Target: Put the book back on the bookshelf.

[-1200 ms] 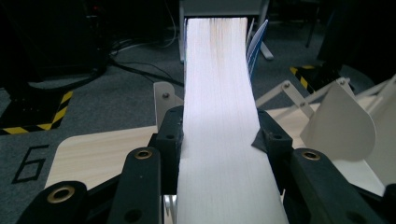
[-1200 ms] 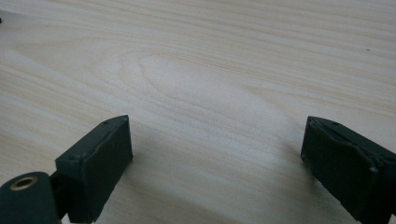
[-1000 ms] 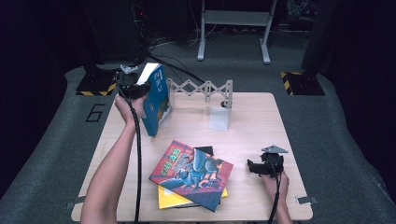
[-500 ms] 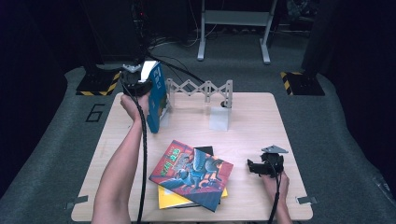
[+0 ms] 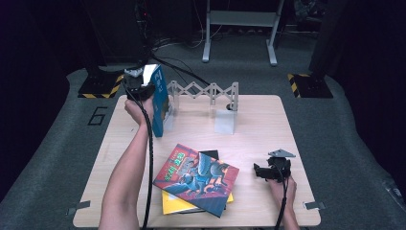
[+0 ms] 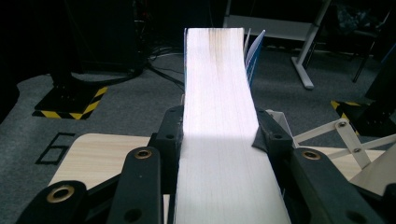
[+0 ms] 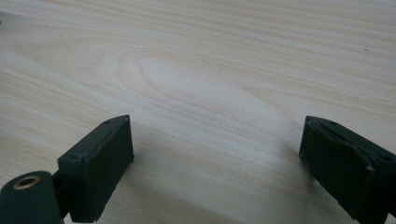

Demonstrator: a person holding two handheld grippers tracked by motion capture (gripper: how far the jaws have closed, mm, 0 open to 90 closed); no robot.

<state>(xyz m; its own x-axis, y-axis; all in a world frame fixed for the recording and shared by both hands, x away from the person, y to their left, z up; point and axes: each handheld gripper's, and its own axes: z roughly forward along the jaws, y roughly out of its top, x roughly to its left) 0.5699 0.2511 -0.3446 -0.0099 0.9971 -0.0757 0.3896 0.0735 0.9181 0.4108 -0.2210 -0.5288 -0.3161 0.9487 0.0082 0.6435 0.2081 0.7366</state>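
Note:
A blue-covered book (image 5: pixel 161 98) stands upright near the table's back left, by the left end of a white accordion book rack (image 5: pixel 203 91). My left gripper (image 5: pixel 139 86) is shut on it from the page side. In the left gripper view the white page edge (image 6: pixel 217 121) runs up between the two black jaws, which press on both covers. My right gripper (image 5: pixel 265 171) rests low over the table at the front right, its jaws wide apart. The right gripper view has bare wood (image 7: pixel 210 102) between them (image 7: pixel 215 158).
A stack of books lies at the table's front centre, a red-and-blue illustrated one (image 5: pixel 196 178) on top of a yellow one (image 5: pixel 179 205). A white bookend plate (image 5: pixel 225 120) stands at the rack's right end. Black stands and cables lie on the floor behind the table.
The left hand has carried the blue book slightly toward the back and stood it more upright next to the rack. The right gripper has stayed where it was.

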